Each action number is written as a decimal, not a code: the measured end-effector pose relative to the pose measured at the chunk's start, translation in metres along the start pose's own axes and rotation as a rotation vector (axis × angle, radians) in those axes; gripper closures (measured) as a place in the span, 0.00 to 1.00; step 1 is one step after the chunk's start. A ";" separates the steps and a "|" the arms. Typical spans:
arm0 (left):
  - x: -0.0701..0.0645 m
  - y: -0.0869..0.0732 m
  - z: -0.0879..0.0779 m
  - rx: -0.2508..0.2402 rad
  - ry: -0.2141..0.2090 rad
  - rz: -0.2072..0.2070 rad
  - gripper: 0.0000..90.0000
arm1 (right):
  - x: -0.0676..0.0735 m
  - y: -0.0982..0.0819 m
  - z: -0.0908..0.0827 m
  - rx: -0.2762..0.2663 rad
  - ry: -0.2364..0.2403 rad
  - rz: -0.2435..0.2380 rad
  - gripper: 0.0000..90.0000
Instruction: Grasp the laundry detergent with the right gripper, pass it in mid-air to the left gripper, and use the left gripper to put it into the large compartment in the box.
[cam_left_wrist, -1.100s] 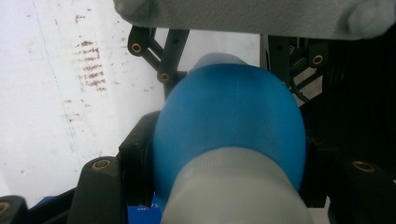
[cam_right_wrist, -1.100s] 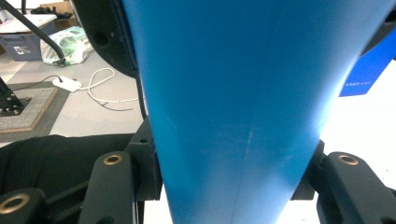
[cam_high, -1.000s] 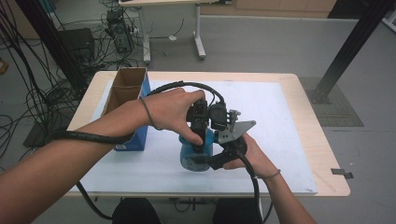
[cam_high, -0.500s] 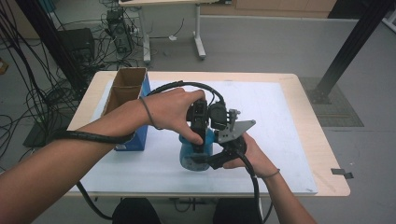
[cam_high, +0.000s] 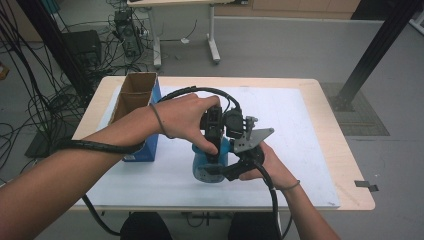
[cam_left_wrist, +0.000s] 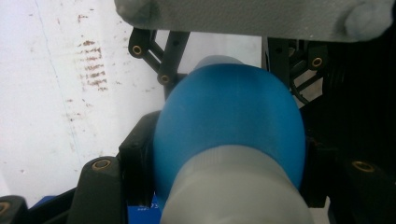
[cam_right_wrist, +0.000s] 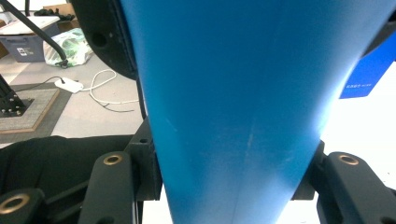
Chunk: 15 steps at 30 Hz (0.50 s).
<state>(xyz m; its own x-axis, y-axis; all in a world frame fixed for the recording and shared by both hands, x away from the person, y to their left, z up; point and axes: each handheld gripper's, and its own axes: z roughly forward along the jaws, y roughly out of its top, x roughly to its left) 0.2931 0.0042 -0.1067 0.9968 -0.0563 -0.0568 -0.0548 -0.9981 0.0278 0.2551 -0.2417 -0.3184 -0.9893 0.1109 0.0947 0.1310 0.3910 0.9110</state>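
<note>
Blue bottle clamped from two sides

Blue plastic bottle (cam_high: 207, 165) stands on the white sheet (cam_high: 310, 150) covering the desk (cam_high: 345, 165), just right of the open cardboard box (cam_high: 135, 95) with blue sides.

Left gripper (cam_high: 214, 131) comes onto the bottle from above. In the left gripper view its black fingers (cam_left_wrist: 135, 154) press against both flanks of the rounded blue body (cam_left_wrist: 229, 126), with the paler grey-white section (cam_left_wrist: 233, 186) nearest the camera. Clamped on the bottle.

Right gripper (cam_high: 235, 167) meets the bottle from its right side, low down, the grey three-cornered plate (cam_high: 252, 140) above it. In the right gripper view the blue wall (cam_right_wrist: 233, 102) sits squarely between the fingers (cam_right_wrist: 147, 163), both touching it. Also clamped on the bottle.

Left hand (cam_high: 182, 117) is on top of the bottle; right hand (cam_high: 267, 162) is just right of it.
</note>
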 end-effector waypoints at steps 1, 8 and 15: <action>0.000 0.000 0.000 0.000 0.001 0.001 0.42 | 0.000 0.000 0.000 0.001 0.000 0.000 0.48; 0.000 0.002 -0.001 0.010 -0.001 0.001 0.42 | 0.000 0.001 0.001 -0.002 0.004 -0.001 0.48; -0.001 0.001 -0.003 0.007 0.002 -0.001 0.42 | 0.001 0.000 0.000 -0.007 -0.002 -0.002 0.48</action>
<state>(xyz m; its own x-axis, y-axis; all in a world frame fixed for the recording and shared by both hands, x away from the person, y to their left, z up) 0.2917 0.0031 -0.1041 0.9970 -0.0555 -0.0545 -0.0544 -0.9983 0.0206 0.2539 -0.2414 -0.3180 -0.9894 0.1119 0.0921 0.1285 0.3844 0.9142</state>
